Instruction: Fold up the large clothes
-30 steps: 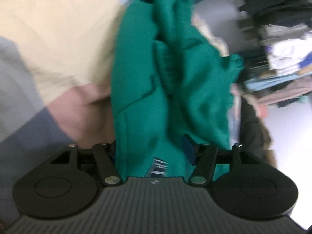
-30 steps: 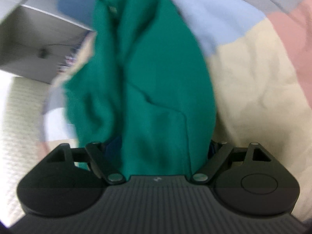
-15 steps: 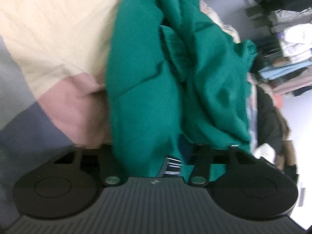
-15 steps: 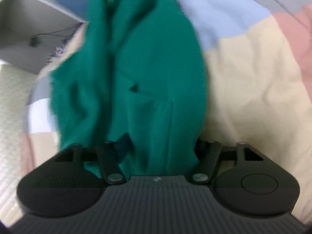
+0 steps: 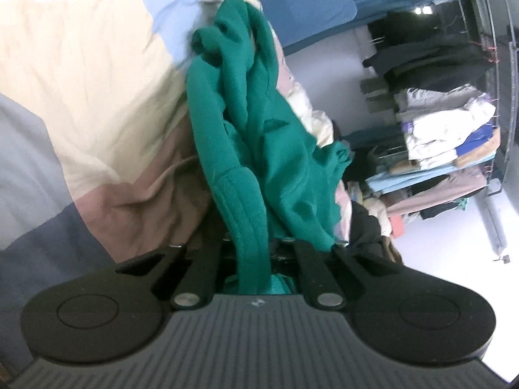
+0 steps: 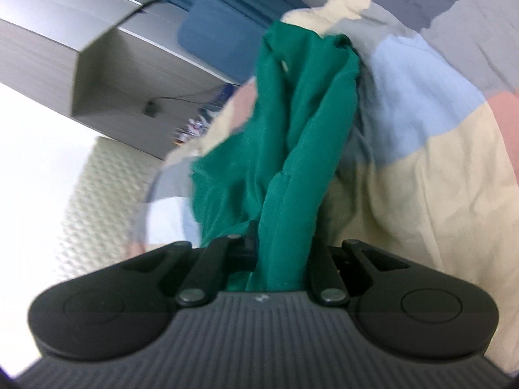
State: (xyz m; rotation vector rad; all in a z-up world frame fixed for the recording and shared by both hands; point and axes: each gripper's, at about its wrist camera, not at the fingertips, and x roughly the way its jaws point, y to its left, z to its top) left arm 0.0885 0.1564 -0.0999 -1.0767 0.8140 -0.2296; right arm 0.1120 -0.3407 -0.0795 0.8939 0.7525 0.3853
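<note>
Both hand-held grippers clenched on a green garment above a patchwork bed cover.

The left hand-held gripper and right hand-held gripper each pinch the green garment, which stretches lengthwise away from them, bunched, over the bed cover. Beyond stands a rack stacked with folded clothes.

Green knit cotton-like garment, matt, soft fleecy face with ribbed stitched band near the clamp; in the right wrist view the same green cloth looks smoother, matt, bunched. Left black plastic gripper: matt body, ridged grey plastic deck, shiny metal rivets. Right black plastic gripper: same matt plastic, ridged deck, dull metal pins. Patchwork colour-block bedspread: woven cloth, matt, creased. Stacked folded clothes on a thin metal-wire rack: mixed matt fabrics. Pale textured floor mat, bumpy finish.
</note>
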